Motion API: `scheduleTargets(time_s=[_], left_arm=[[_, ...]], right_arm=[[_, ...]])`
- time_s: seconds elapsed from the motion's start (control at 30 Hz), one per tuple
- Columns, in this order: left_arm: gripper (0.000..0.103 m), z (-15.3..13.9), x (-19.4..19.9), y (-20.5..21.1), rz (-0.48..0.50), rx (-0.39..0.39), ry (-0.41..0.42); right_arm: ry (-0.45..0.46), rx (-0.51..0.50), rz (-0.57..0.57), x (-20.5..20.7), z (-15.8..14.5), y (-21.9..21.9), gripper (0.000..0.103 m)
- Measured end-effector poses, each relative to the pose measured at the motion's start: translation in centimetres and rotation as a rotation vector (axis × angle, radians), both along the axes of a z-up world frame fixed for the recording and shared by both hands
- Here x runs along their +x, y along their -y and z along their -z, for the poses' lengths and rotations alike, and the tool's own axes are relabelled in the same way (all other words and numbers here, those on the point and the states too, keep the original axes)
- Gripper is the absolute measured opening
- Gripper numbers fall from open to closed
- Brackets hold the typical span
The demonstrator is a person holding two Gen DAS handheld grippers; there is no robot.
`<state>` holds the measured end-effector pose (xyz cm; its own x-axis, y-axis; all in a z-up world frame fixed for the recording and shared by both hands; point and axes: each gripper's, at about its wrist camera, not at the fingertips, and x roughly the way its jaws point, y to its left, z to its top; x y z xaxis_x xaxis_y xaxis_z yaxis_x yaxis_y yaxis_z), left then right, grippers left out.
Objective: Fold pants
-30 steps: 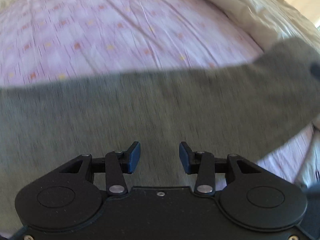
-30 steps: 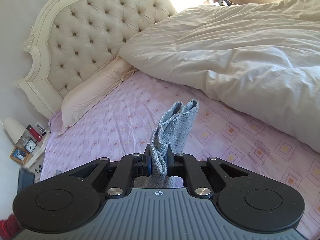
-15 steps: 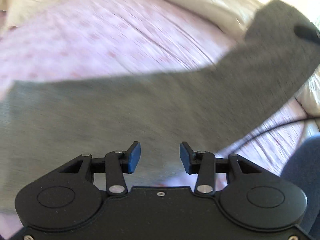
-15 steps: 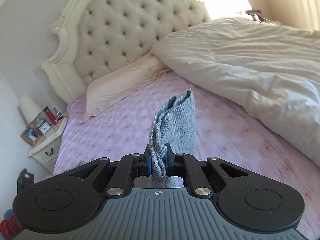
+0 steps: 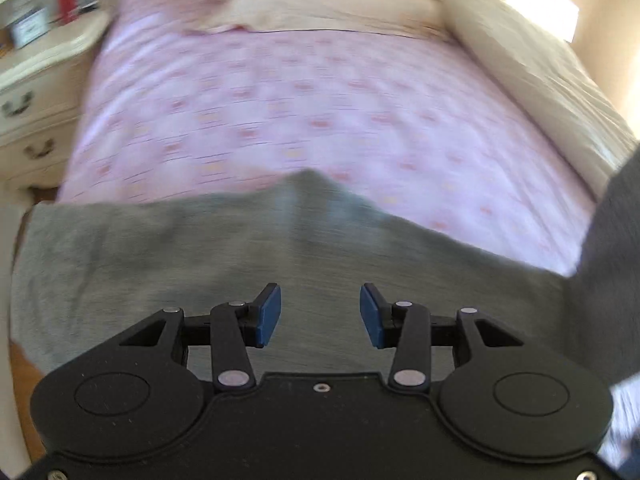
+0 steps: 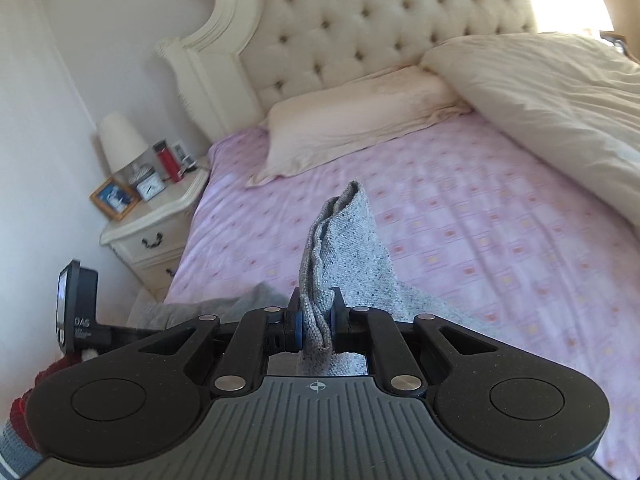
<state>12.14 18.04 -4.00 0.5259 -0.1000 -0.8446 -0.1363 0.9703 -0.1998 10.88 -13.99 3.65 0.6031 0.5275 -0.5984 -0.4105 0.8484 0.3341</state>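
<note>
Right tongs [image 6: 316,322] pinching grey pants [image 6: 344,240], left tongs [image 5: 320,316] apart above them

Motion blurs the pink sheet [image 5: 320,112]; the pants [image 5: 200,264] run off-frame.

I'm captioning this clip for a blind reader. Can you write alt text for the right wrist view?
The right gripper has its jaws shut on a bunched fold of grey pants, held above a pink patterned sheet. Behind are a cream pillow, duvet and tufted headboard, with a nightstand at left.
</note>
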Motion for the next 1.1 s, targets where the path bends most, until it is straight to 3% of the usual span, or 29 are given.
scheduleTargets(time_s=[0.13,0.37,0.57,0.77,0.9,1.03,1.1], left_arm=[[0.051,1.4,0.0,-2.7,-0.084,-0.095,-0.032],[0.051,3.3,0.1,-2.8,-0.059,-0.117,-0.056],[0.051,2.8,-0.5,-3.4,-0.062,-0.136,-0.025],[0.051,2.1,-0.9,-1.6,0.028,-0.148,0.013],[0.051,2.4,-1.3,1.6,0.18,-0.145,-0.008],[0.052,4.3,-1.5,4.7,0.301,-0.058,-0.121],[0.054,5.5,-1.5,5.5,0.315,-0.011,-0.179]], right_arm=[[-0.021,-0.062,-0.062,0.0,2.8,-5.1,0.012],[-0.123,-0.137,-0.107,-0.8,8.7,-9.9,0.025],[-0.109,-0.094,-0.158,-2.4,7.7,-8.8,0.025],[-0.109,-0.108,0.008,0.5,6.5,-3.4,0.025],[-0.248,-0.123,0.175,2.7,8.8,0.7,0.025],[-0.392,-0.173,0.285,2.7,11.6,2.6,0.025],[-0.408,-0.153,0.296,2.3,12.0,2.8,0.025]])
